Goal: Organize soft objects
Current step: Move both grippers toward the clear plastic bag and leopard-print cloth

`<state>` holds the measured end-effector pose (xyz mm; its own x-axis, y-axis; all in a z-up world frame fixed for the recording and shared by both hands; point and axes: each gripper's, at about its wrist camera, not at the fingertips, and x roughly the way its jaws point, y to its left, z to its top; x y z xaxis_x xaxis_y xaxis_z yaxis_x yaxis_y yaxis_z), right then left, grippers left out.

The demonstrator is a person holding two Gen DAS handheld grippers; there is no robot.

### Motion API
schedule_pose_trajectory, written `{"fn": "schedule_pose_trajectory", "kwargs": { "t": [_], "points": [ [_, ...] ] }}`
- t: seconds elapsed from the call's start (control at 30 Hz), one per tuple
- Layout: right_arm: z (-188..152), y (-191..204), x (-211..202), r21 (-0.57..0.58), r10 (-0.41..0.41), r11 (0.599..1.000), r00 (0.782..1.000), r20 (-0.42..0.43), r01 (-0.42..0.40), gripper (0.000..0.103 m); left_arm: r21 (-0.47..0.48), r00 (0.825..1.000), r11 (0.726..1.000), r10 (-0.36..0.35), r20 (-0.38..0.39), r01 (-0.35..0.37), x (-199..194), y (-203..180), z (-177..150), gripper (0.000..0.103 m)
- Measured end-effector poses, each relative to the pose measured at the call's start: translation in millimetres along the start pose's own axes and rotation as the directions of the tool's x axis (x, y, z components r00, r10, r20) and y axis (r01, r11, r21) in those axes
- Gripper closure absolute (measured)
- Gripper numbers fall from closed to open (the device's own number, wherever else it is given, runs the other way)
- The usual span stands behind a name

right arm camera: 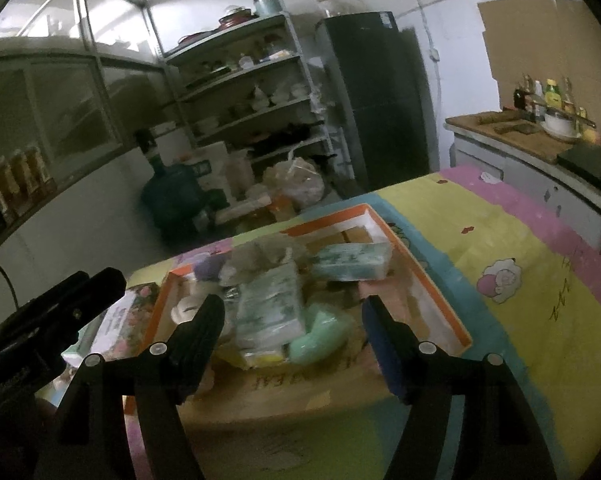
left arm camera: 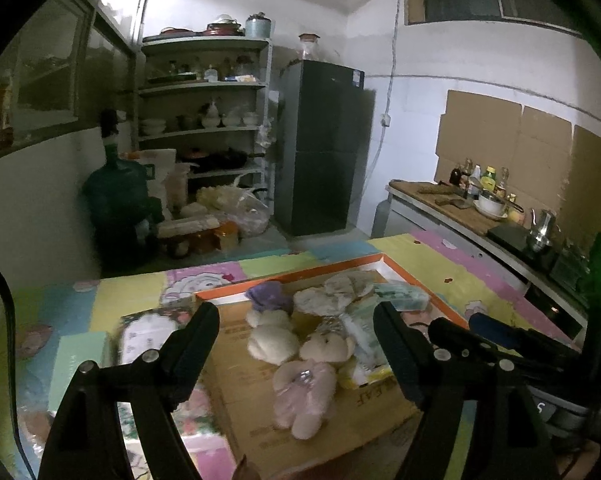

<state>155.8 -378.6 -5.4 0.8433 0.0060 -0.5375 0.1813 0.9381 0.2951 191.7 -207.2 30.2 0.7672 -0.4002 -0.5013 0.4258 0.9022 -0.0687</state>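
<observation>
both grippers hang over the box (left arm camera: 236,294) with jaws apart and nothing between them: left gripper (left arm camera: 296,334), right gripper (right arm camera: 292,326). the pink bear (left arm camera: 308,384) lies near the box's 6 o'clock edge, the white bear (left arm camera: 270,338) at its 10 o'clock. the tissue packs (right arm camera: 270,308) lie mid-box, the green pillow (right arm camera: 320,334) at their 4 o'clock. all look light and squashy (the wrappers probably slippery), so pinch a bear's belly, not a limb

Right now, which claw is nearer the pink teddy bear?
Left. The left claw is open right over the pink teddy bear; the right claw is open over the tissue packs beside it.
</observation>
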Motion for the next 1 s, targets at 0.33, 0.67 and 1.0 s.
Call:
{"fn": "schedule_pose_trajectory", "kwargs": {
  "t": [0.33,0.67,1.0],
  "points": [
    [-10.3,44.7,-14.7,-0.063,0.04,0.997,0.999,0.002,-0.04,0.03,-0.037,0.999,0.998,0.046,0.015,-0.046,-33.3,28.0,-13.1,0.024],
    [-24.1,90.3,-26.1,-0.127,0.094,0.988,0.996,-0.004,-0.094,0.03,-0.089,0.995,0.992,0.09,0.038,-0.087,-73.0,65.9,-28.1,0.024],
    [-45.9,141.5,-24.7,-0.187,0.155,0.969,0.987,-0.04,-0.159,0.03,-0.146,0.987,0.978,0.155,0.043,-0.147,-102.4,110.6,-45.8,0.024]
  ]
}}
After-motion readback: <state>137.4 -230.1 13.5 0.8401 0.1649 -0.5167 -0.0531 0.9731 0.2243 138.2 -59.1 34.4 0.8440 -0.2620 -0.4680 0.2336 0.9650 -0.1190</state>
